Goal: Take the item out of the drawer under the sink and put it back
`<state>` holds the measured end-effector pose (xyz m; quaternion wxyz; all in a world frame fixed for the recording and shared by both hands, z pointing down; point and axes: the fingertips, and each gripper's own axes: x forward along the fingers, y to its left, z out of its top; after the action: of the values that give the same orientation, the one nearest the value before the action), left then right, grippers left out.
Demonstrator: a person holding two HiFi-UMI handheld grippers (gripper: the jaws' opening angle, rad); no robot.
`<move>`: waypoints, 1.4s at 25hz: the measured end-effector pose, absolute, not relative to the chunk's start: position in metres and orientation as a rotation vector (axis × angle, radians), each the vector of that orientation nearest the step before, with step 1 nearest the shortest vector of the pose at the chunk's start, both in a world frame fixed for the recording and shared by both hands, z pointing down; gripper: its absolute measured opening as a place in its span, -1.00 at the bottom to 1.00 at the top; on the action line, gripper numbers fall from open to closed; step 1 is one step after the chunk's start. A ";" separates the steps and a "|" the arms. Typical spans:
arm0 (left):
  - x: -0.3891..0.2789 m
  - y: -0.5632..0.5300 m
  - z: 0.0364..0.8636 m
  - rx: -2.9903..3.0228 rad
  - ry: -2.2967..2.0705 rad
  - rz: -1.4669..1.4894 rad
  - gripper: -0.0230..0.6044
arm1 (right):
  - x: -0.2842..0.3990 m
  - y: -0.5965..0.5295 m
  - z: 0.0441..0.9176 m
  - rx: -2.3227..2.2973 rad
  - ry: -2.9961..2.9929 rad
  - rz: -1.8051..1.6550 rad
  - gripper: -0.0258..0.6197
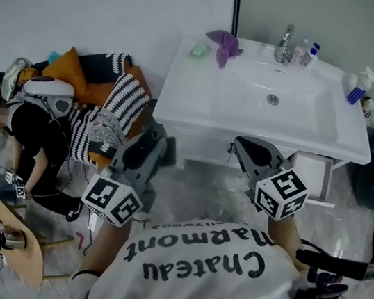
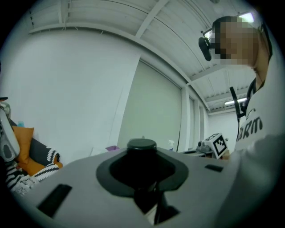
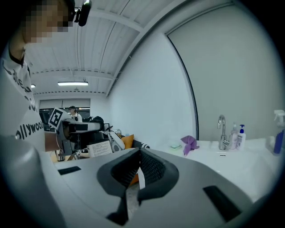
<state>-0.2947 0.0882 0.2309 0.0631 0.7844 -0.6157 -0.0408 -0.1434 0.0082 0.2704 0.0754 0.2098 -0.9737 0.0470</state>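
The white sink cabinet (image 1: 201,105) stands ahead of me, and its drawer (image 1: 313,176) at the lower right is pulled open. My left gripper (image 1: 147,144) hangs below the cabinet's left front corner. In the left gripper view, my left gripper (image 2: 141,171) is shut on a dark item with a round cap (image 2: 141,147); the item's body is hidden between the jaws. My right gripper (image 1: 245,149) is just left of the open drawer. In the right gripper view, my right gripper (image 3: 139,171) is shut, its ribbed pads (image 3: 151,167) meeting with nothing between them.
On the sink top are a faucet (image 1: 284,44), a purple cloth (image 1: 223,44), a green soap (image 1: 199,50), small bottles (image 1: 305,54) and a spray bottle (image 1: 359,83). Orange and striped cushions (image 1: 108,94) lie left of the cabinet. A person (image 1: 28,131) crouches at far left by a wooden stool (image 1: 14,241).
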 end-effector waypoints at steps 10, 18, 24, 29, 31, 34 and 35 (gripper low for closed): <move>-0.304 0.071 0.235 2.385 -1.775 -0.204 -0.65 | -0.177 0.004 0.280 0.614 -2.892 0.259 -0.89; -0.315 0.041 0.227 2.408 -1.786 -0.185 -0.65 | -0.207 -0.020 0.273 0.565 -2.891 0.190 -0.89; -0.331 0.007 0.217 2.424 -1.783 -0.183 -0.64 | -0.213 -0.058 0.259 0.609 -2.894 0.147 -0.89; -0.340 -0.034 0.211 2.438 -1.781 -0.179 -0.65 | -0.215 -0.100 0.250 0.640 -2.897 0.121 -0.89; -0.342 -0.052 0.210 2.437 -1.781 -0.188 -0.65 | -0.215 -0.118 0.249 0.645 -2.893 0.110 -0.89; -0.344 -0.078 0.210 2.442 -1.780 -0.203 -0.64 | -0.218 -0.143 0.249 0.629 -2.883 0.118 -0.89; -0.345 -0.087 0.210 2.440 -1.776 -0.207 -0.65 | -0.219 -0.151 0.249 0.624 -2.881 0.121 -0.89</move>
<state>-0.3448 -0.0868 0.2103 0.0581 0.8053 -0.5861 -0.0684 -0.2188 -0.1511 0.2493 0.0956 0.2105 -0.9720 0.0409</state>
